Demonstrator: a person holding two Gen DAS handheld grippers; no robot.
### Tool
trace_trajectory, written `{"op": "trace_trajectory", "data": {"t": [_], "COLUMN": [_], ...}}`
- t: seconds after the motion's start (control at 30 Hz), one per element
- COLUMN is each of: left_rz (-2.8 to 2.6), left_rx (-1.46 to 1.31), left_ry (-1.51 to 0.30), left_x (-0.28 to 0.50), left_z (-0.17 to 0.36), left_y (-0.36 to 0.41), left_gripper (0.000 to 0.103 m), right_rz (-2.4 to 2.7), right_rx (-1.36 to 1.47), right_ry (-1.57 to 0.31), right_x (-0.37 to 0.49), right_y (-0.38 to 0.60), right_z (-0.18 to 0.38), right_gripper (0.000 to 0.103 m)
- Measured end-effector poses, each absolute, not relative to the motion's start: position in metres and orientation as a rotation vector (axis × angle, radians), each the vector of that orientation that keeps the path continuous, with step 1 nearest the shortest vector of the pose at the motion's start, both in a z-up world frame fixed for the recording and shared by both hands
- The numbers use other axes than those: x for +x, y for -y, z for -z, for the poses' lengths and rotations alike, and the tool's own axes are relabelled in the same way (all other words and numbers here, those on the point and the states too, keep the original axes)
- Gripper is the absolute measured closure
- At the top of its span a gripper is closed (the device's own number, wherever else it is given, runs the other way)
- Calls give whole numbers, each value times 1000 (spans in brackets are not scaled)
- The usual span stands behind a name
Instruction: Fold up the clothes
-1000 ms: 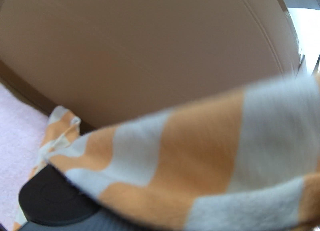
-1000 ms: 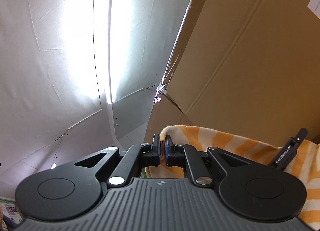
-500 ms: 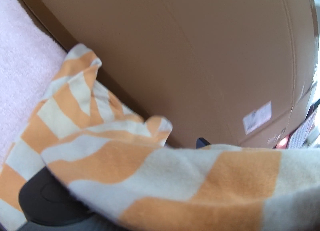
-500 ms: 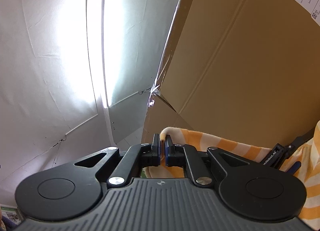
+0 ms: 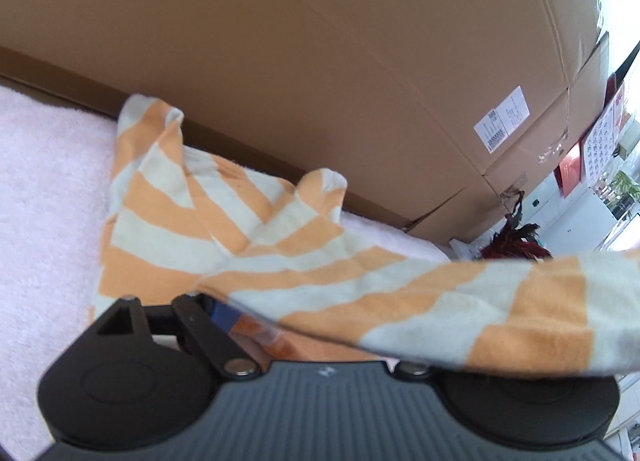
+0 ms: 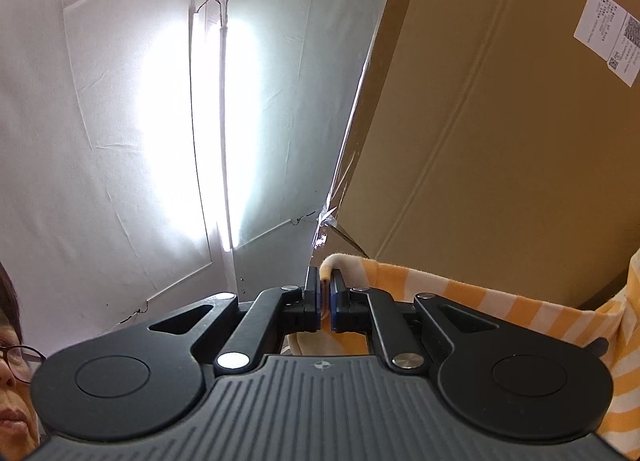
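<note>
Orange-and-white striped cloth: one garment (image 5: 224, 221), part crumpled on the pink towel (image 5: 44, 181) against one big cardboard box (image 5: 320, 61), part stretched across the left gripper (image 5: 304, 325). That gripper's jaws have just been opening and stand spread, the cloth draped over them, not pinched. A second ago the stripes filled the left view; now more towel shows. The right gripper (image 6: 325, 293) pinches the garment's hem, jaws pressed together as before.
</note>
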State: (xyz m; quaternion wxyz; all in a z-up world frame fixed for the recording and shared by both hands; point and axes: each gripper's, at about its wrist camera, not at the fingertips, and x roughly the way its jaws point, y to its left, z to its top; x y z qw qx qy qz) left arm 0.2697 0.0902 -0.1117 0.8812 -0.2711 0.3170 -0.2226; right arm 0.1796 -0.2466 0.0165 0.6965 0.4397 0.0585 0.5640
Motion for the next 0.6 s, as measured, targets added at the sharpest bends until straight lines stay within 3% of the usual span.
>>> {"op": "trace_trajectory", "data": {"t": [0.3,0.6], "left_rz": [471,483], "left_rx": [-583,-417], "left_ry": [-658,-639], "left_x": [259,246], "left_z": [121,119], "left_y": [-104,-91], "left_gripper": [18,17], "right_rz": [-1209,-1108], "right_rx": [866,849], "right_ry": [-184,-352], "right_x": [125,81], "right_y": [256,276], "right_z": [3,47], "right_gripper": [97,97]}}
